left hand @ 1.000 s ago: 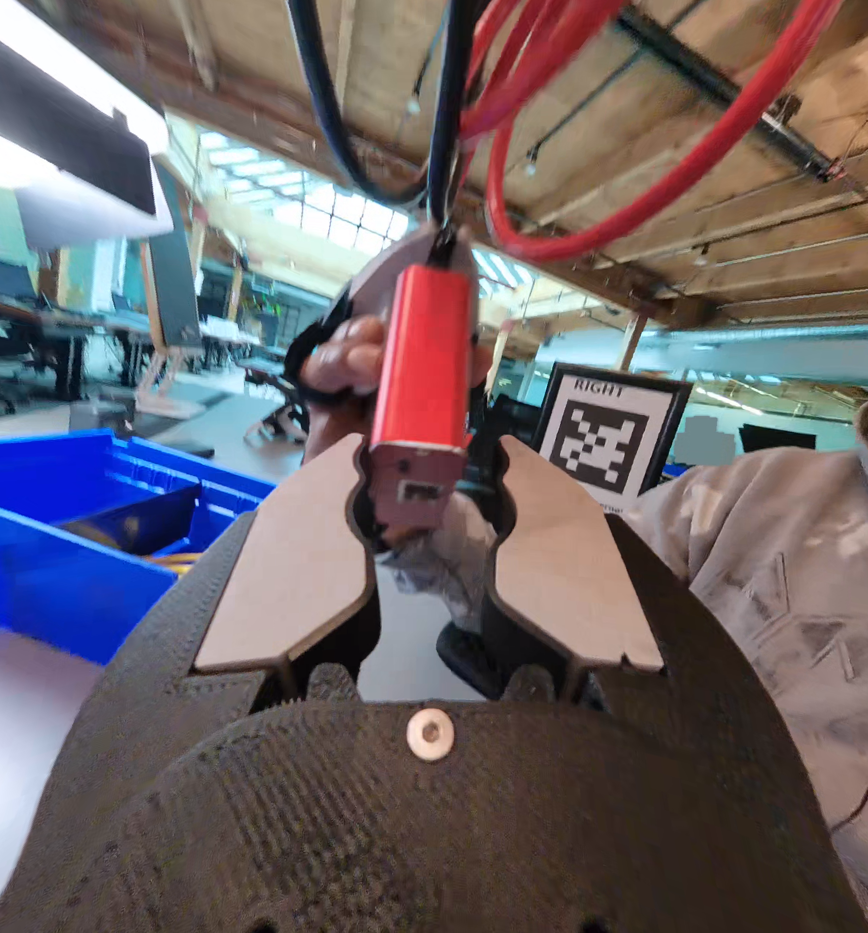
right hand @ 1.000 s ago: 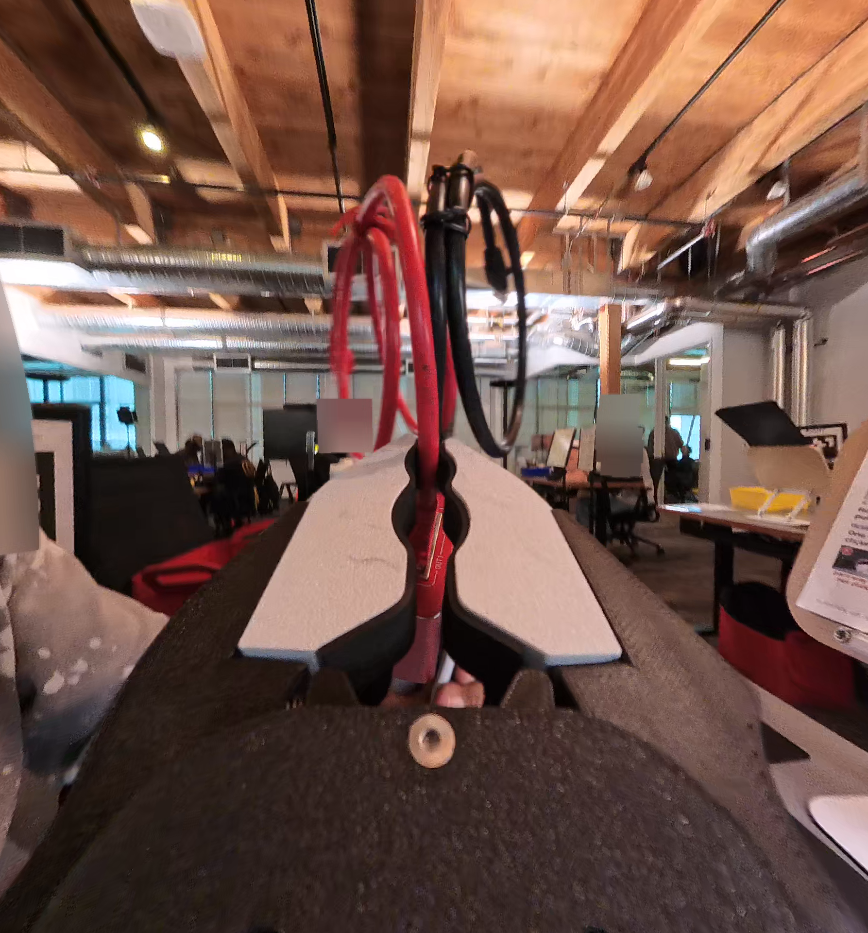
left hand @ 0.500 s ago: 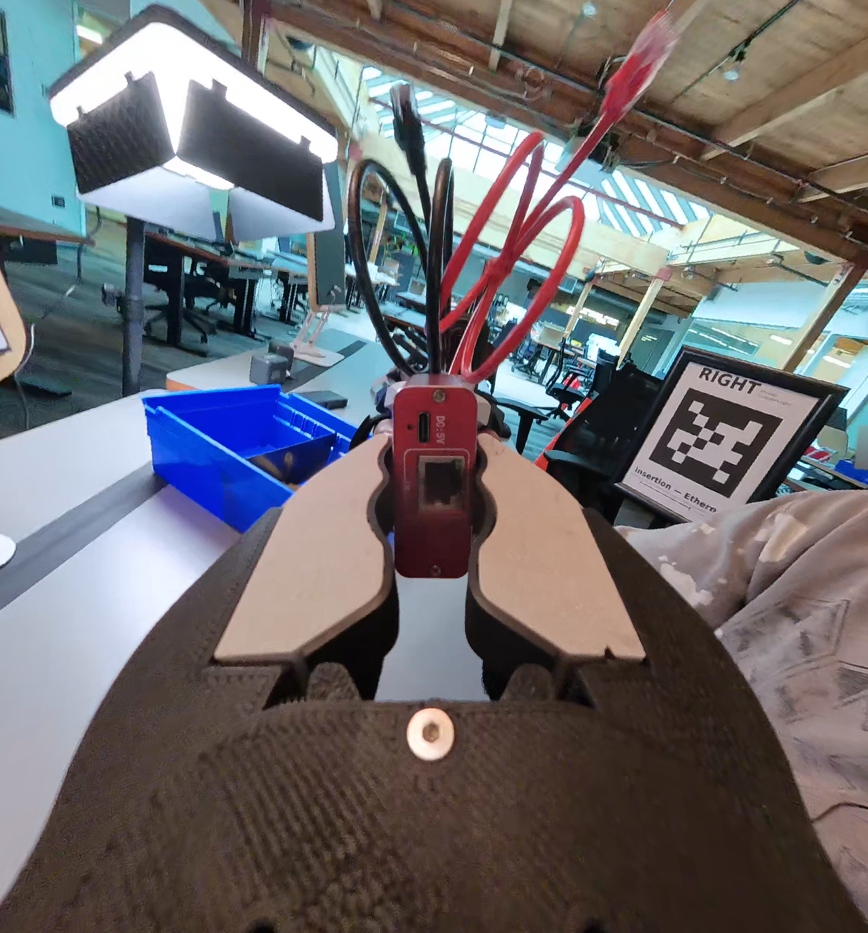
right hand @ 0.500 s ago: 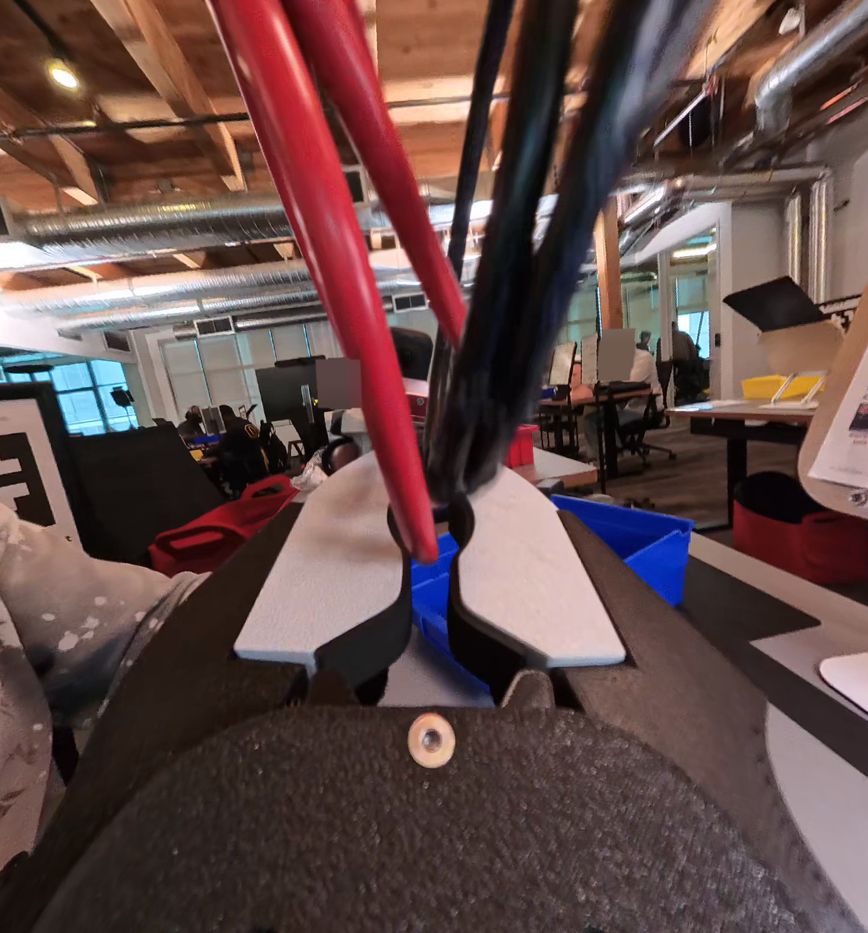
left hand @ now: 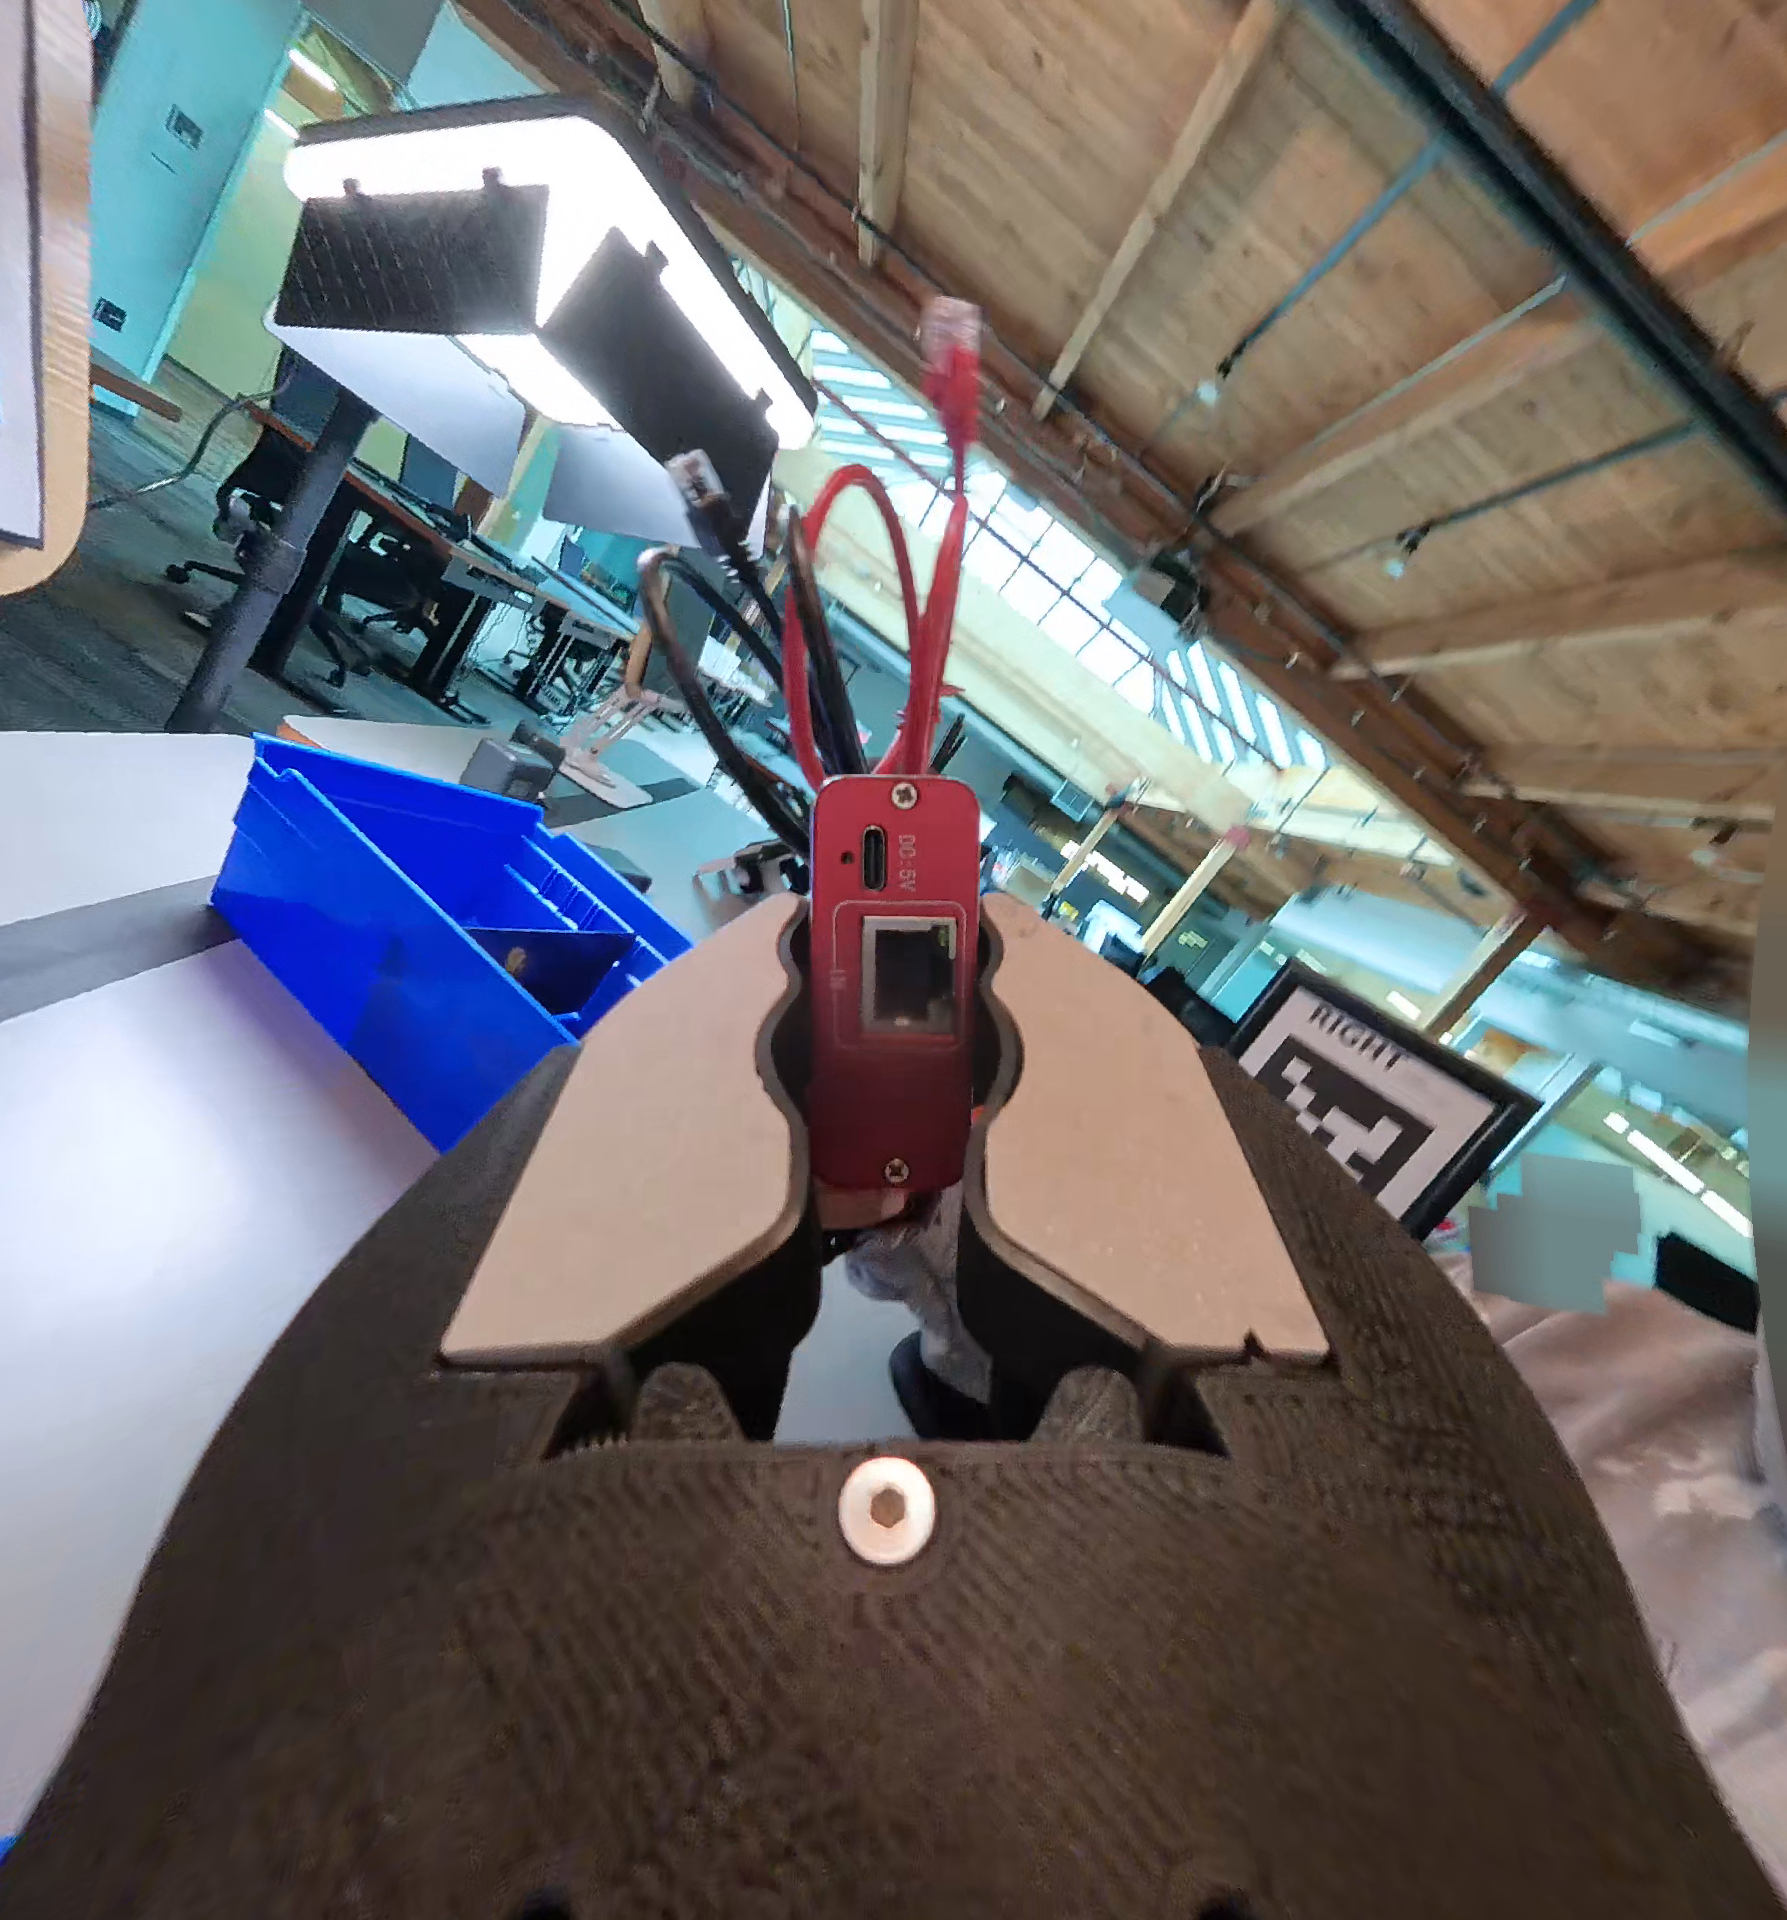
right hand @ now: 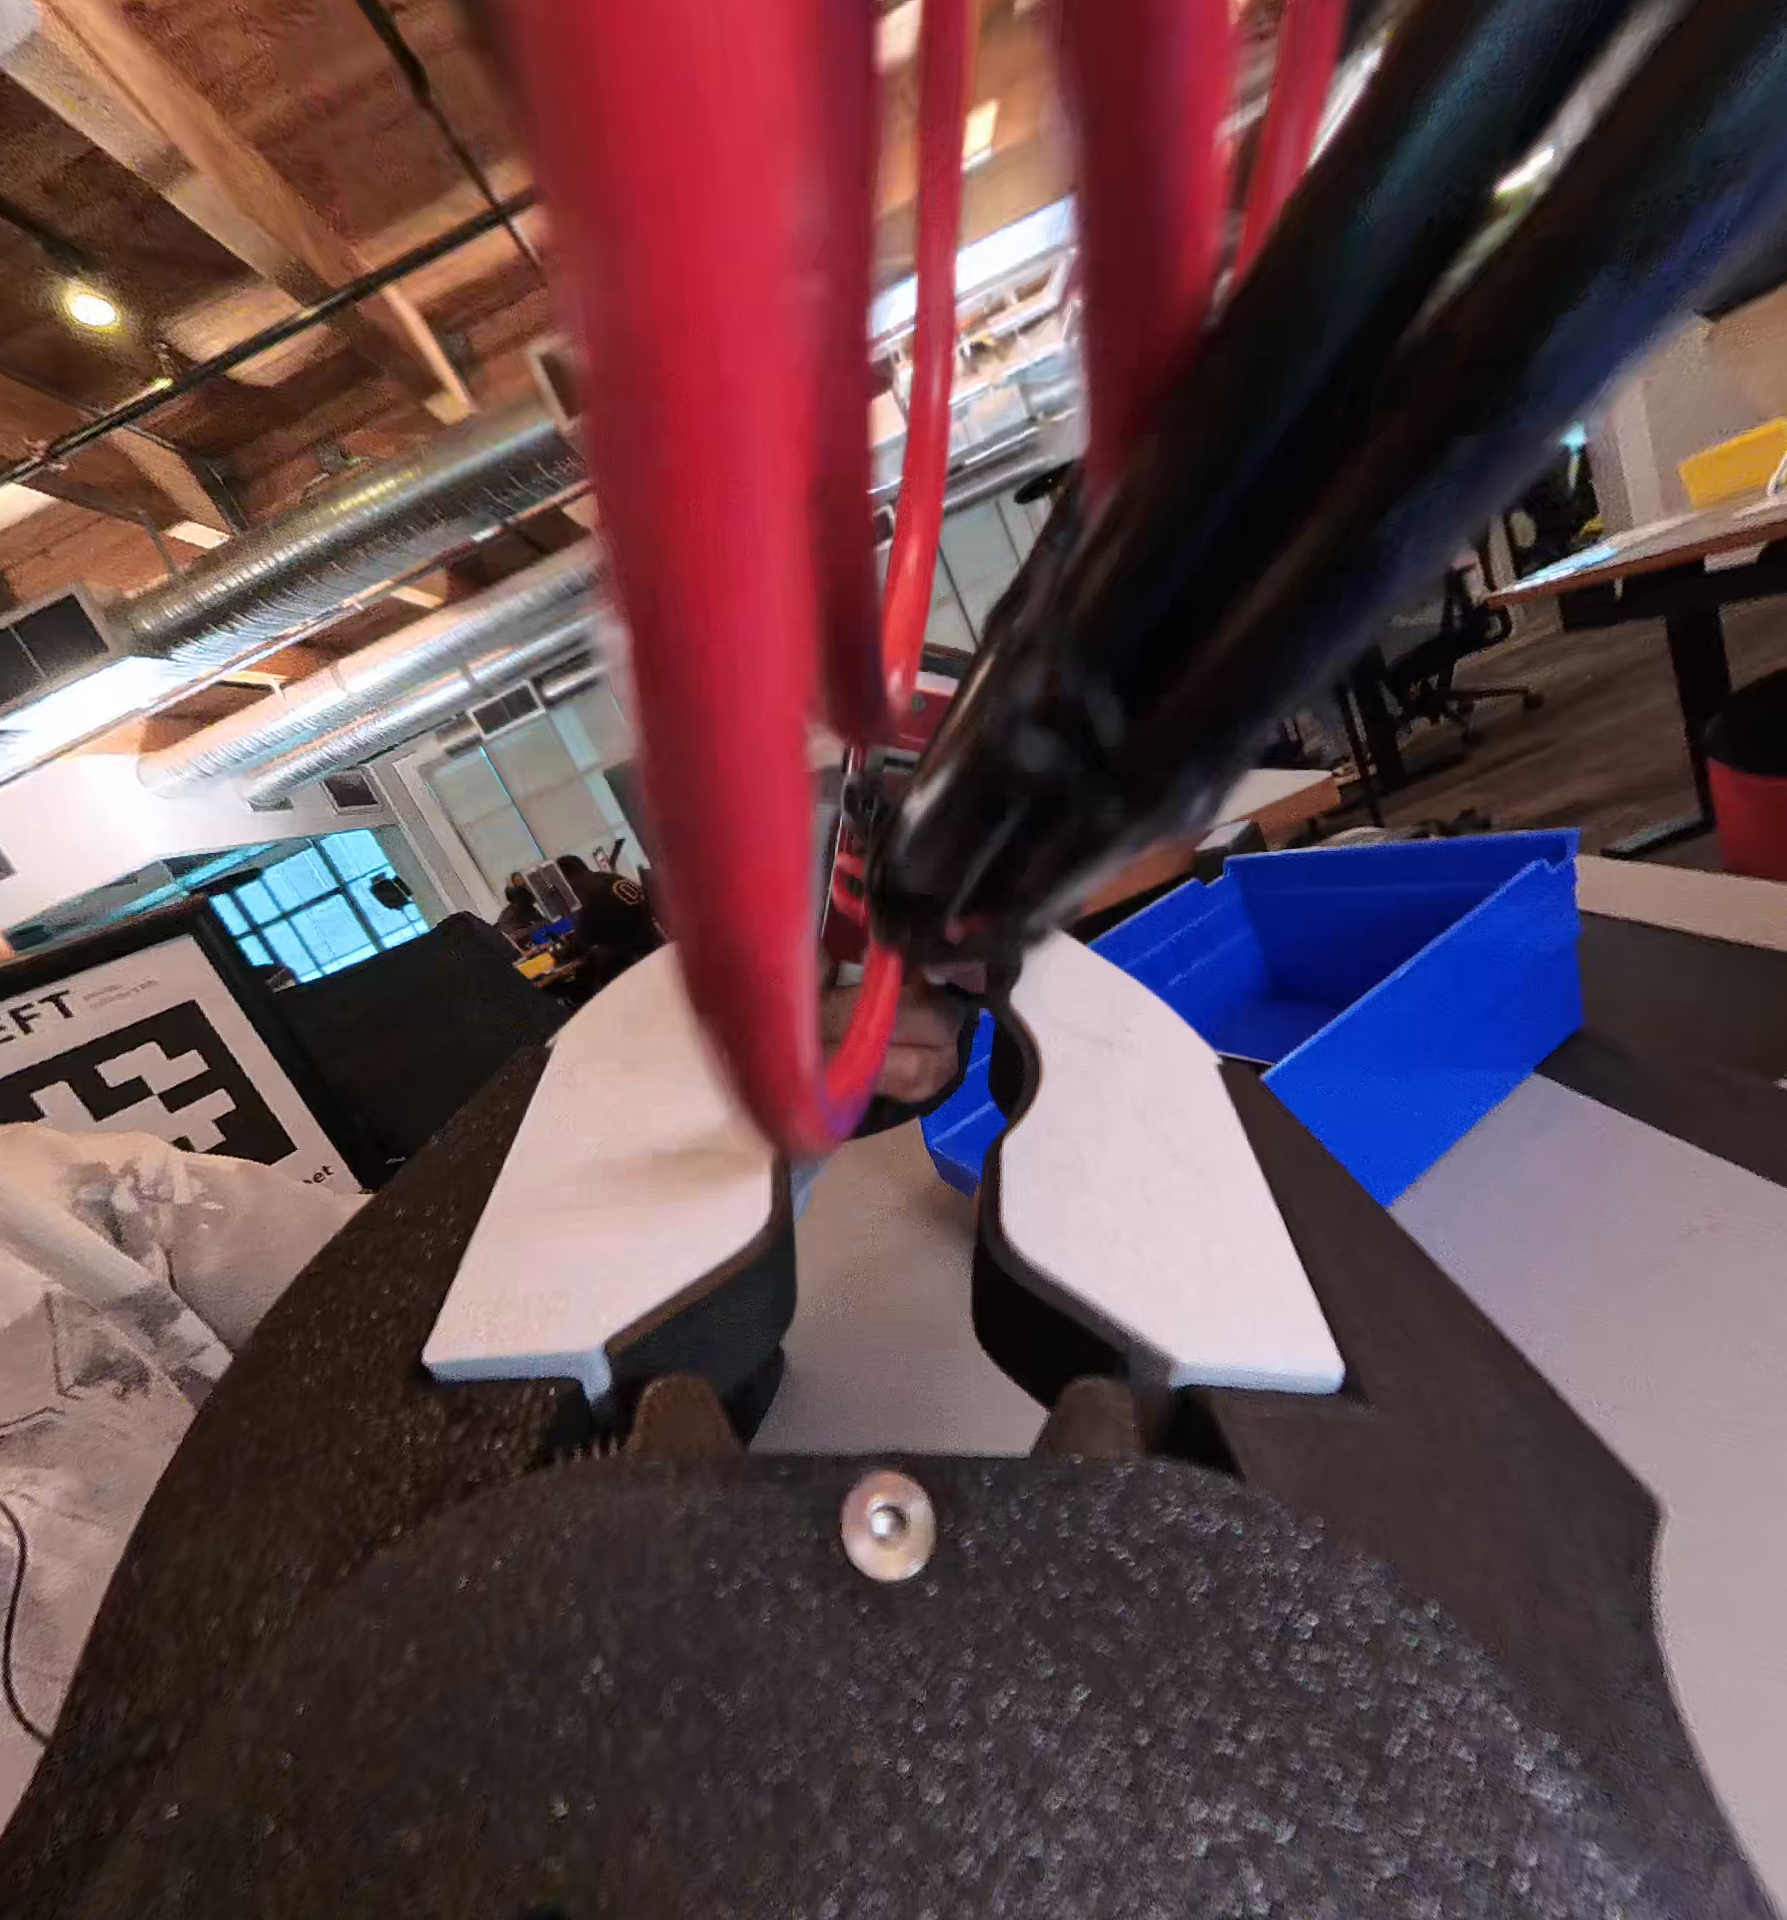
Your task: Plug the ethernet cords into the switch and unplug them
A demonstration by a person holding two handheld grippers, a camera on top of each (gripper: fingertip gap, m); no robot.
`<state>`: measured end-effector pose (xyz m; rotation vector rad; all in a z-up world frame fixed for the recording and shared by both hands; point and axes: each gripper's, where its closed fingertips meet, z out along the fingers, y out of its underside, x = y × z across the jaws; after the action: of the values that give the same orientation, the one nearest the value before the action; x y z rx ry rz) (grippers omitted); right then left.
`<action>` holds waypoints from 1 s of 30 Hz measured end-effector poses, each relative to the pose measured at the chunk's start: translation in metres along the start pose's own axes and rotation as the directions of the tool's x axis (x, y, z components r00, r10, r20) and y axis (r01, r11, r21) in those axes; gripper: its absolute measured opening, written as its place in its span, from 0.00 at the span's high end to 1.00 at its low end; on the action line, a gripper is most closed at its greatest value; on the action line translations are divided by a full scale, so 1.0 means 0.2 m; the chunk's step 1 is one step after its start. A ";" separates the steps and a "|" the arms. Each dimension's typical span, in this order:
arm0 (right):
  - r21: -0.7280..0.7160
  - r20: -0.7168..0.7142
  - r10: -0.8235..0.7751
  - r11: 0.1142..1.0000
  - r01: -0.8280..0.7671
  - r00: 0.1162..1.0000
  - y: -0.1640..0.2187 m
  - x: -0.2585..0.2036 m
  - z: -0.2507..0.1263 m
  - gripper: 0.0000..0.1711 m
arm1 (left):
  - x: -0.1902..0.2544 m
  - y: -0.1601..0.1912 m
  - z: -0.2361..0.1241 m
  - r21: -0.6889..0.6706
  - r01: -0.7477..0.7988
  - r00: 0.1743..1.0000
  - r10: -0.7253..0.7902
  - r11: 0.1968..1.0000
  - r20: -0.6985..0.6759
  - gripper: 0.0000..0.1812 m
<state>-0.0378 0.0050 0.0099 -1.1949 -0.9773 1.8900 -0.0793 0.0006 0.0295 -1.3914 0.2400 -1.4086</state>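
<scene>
My left gripper (left hand: 894,935) is shut on a red switch (left hand: 894,1039), held upright with an empty port facing the camera. Red cords (left hand: 936,582) and black cords (left hand: 723,644) stick up behind the switch. One red plug (left hand: 953,353) hangs free at the top. In the right wrist view my right gripper (right hand: 868,997) is open, its jaws well apart. The red cords (right hand: 702,520) and black cords (right hand: 1180,623) are blurred close to the lens. They cross above its fingers and are not pinched.
A blue bin (left hand: 421,935) stands on the grey table (left hand: 141,1195), left of the left gripper and ahead-right of the right one (right hand: 1388,977). Framed marker boards (left hand: 1367,1101) (right hand: 89,1081) stand by a person's pale sleeve (right hand: 58,1299). A light panel (left hand: 515,312) hangs at the back.
My left gripper has closed on the switch, which stood loose between its open jaws. My right gripper has let go of the red cord and opened. Both views have tilted down toward the table.
</scene>
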 end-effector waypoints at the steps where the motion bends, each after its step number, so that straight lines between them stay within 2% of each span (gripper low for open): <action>1: -0.001 -0.010 0.005 1.000 -0.005 1.000 0.01 0.01 0.01 0.79 | -0.01 0.00 0.00 0.010 0.017 1.000 -0.017 1.000 -0.003 0.85; 4: -0.004 -0.040 0.010 1.000 -0.010 0.999 0.03 0.03 0.02 0.81 | -0.04 0.02 0.01 0.000 0.018 1.000 -0.018 1.000 0.019 0.85; 7: -0.006 -0.044 -0.003 1.000 0.002 0.999 0.03 0.03 0.02 0.91 | -0.04 0.04 0.03 0.008 0.020 1.000 -0.020 1.000 0.023 0.85; 11: -0.017 -0.028 0.000 1.000 -0.001 1.000 0.02 0.01 0.01 0.90 | -0.02 0.04 0.05 -0.001 -0.005 1.000 0.005 1.000 0.022 0.85; 17: -0.038 0.017 -0.031 0.999 0.031 0.999 0.02 -0.03 0.01 0.91 | 0.04 0.05 0.06 -0.030 -0.136 0.991 0.136 0.990 0.005 0.84; 24: -0.190 0.064 -0.158 0.967 0.167 0.985 0.09 -0.11 0.02 0.91 | 0.07 0.19 0.08 -0.257 -0.339 0.937 0.350 0.905 -0.005 0.82; 30: -0.230 0.077 -0.192 0.951 0.205 0.978 0.09 -0.14 0.02 0.91 | 0.09 0.25 0.09 -0.337 -0.370 0.924 0.381 0.866 -0.036 0.83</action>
<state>-0.0338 -0.0286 0.0068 -1.1346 -1.3319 1.6889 -0.0334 -0.0237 0.0077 -1.5414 0.7233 -1.0479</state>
